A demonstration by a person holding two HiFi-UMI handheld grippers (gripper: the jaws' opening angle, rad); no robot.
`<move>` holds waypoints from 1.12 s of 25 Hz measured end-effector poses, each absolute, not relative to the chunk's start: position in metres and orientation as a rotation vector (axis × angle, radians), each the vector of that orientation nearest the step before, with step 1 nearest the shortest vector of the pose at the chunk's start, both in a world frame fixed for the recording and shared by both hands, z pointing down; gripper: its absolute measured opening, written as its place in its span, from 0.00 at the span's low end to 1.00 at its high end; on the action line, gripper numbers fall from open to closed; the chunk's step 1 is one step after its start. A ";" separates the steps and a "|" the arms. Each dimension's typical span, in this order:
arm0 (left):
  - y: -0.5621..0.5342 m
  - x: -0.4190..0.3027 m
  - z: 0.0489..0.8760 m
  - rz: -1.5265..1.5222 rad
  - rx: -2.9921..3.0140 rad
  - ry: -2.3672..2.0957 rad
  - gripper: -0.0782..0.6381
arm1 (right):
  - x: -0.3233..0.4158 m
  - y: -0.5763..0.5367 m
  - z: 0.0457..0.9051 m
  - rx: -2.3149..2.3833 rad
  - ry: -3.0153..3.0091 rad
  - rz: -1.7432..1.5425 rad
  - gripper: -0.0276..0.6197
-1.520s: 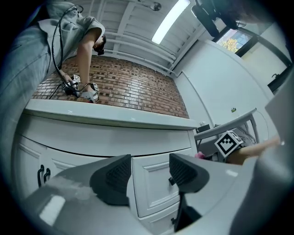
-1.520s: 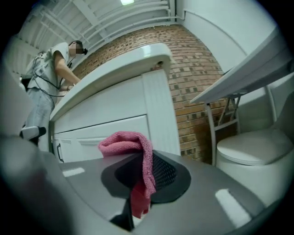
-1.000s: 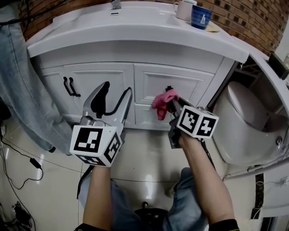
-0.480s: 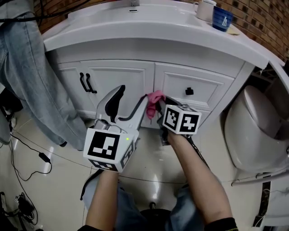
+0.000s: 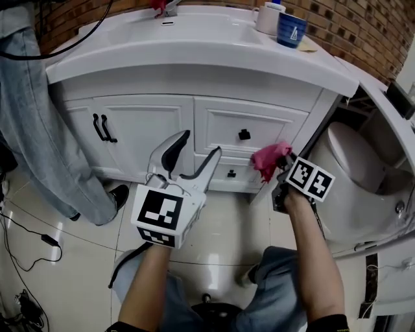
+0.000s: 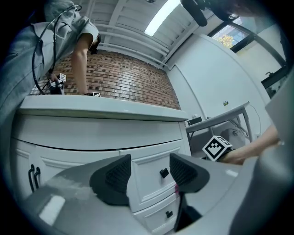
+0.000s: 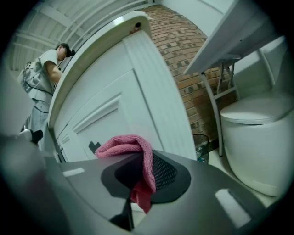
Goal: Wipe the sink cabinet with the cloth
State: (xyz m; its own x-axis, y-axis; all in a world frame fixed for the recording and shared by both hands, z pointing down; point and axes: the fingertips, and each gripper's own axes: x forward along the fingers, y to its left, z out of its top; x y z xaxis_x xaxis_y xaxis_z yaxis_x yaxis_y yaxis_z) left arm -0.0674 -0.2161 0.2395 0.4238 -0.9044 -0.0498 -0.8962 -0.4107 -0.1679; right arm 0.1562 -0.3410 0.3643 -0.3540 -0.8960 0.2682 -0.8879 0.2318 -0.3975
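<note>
The white sink cabinet (image 5: 149, 133) stands in front of me, with two doors on the left and two drawers on the right. A pink cloth (image 5: 269, 159) is pinched in my right gripper (image 5: 277, 163), which is shut on it at the right end of the drawers, near the corner post. In the right gripper view the cloth (image 7: 131, 147) bunches over the jaws of the right gripper (image 7: 144, 172), close to the cabinet's panel (image 7: 115, 119); I cannot tell if it touches. My left gripper (image 5: 199, 144) hangs open and empty in front of the drawers. In its own view, the left gripper (image 6: 149, 172) looks at the upper drawer.
A toilet (image 5: 353, 175) stands close on the right. A blue cup (image 5: 290, 27) and a white mug (image 5: 266, 18) sit on the countertop. A person in jeans (image 5: 39, 130) stands at the left. Cables (image 5: 26, 240) lie on the floor tiles.
My right gripper has carried the cloth from the cabinet's middle, by the left gripper, rightward to the drawers' right end. The left gripper stays open and has barely moved.
</note>
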 end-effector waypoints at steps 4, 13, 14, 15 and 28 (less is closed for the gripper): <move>-0.223 -0.061 0.241 -0.065 -2.512 1.605 0.48 | 0.177 -0.343 0.367 -1.830 2.402 -0.773 0.11; -0.217 -0.093 0.231 -0.006 -2.479 1.691 0.48 | 0.097 -0.344 0.388 -1.716 2.310 -1.000 0.11; -0.216 -0.097 0.231 -0.006 -2.473 1.698 0.48 | 0.072 -0.343 0.390 -1.671 2.356 -1.009 0.11; -0.214 -0.101 0.230 -0.006 -2.467 1.706 0.48 | 0.045 -0.341 0.392 -1.624 2.413 -1.011 0.11; -0.206 -0.148 0.236 -0.071 -2.414 1.778 0.48 | -0.111 -0.324 0.407 -1.469 2.984 -0.523 0.11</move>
